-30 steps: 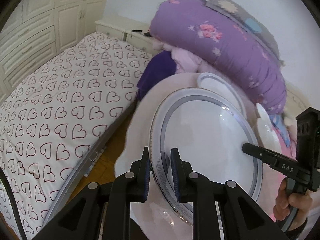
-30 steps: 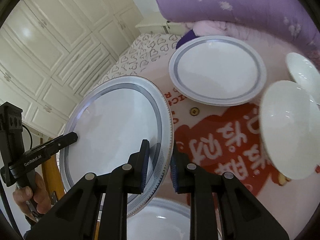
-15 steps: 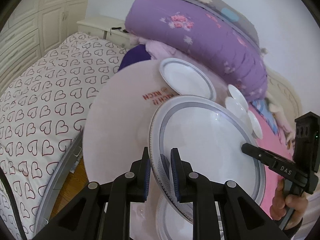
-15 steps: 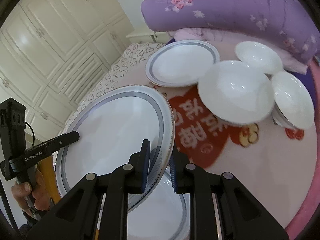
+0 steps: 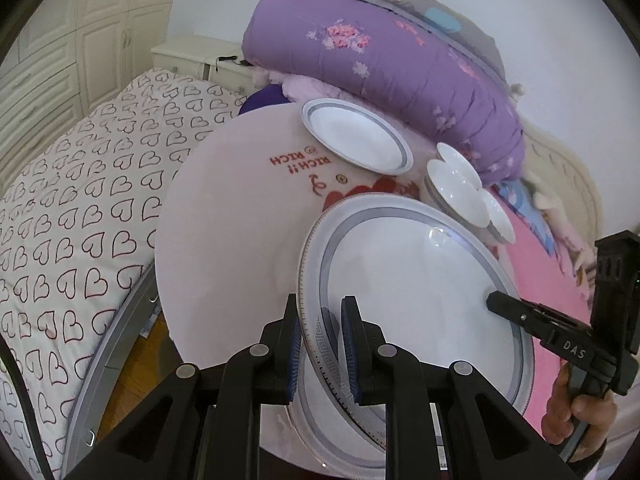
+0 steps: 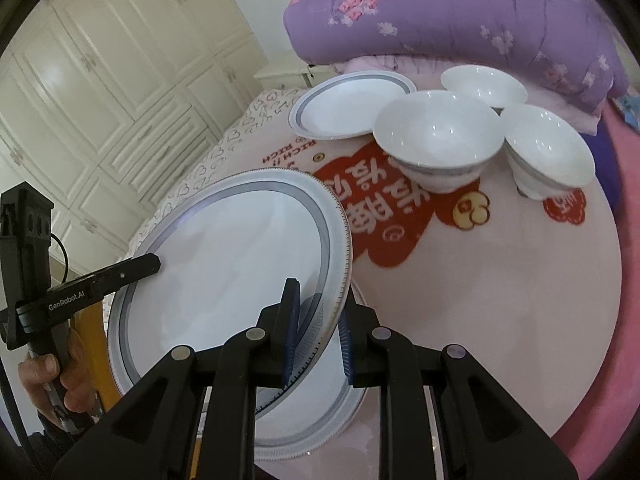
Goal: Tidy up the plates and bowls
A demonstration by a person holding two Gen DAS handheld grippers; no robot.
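Observation:
A large white plate with a grey band [image 5: 412,280] [image 6: 236,264] is held tilted above the round pink table [image 5: 224,232] [image 6: 500,300]. My left gripper [image 5: 322,344] is shut on its near rim. My right gripper [image 6: 316,332] is shut on the opposite rim. A second large plate [image 6: 320,412] lies on the table right under it [image 5: 320,416]. A smaller banded plate [image 5: 356,140] [image 6: 348,104] lies at the table's far side. Three white bowls [image 6: 436,132] [image 5: 456,188] stand to its right.
A bed with a heart-print cover [image 5: 76,208] lies left of the table. A rolled purple quilt [image 5: 392,56] [image 6: 460,12] lies behind the table. White wardrobe doors [image 6: 100,64] stand at the left. A pink blanket [image 5: 552,280] lies at the right.
Both grippers and the held plate have come down and back toward the table's near edge, over the second large plate. The bowls and small plate now show farther off.

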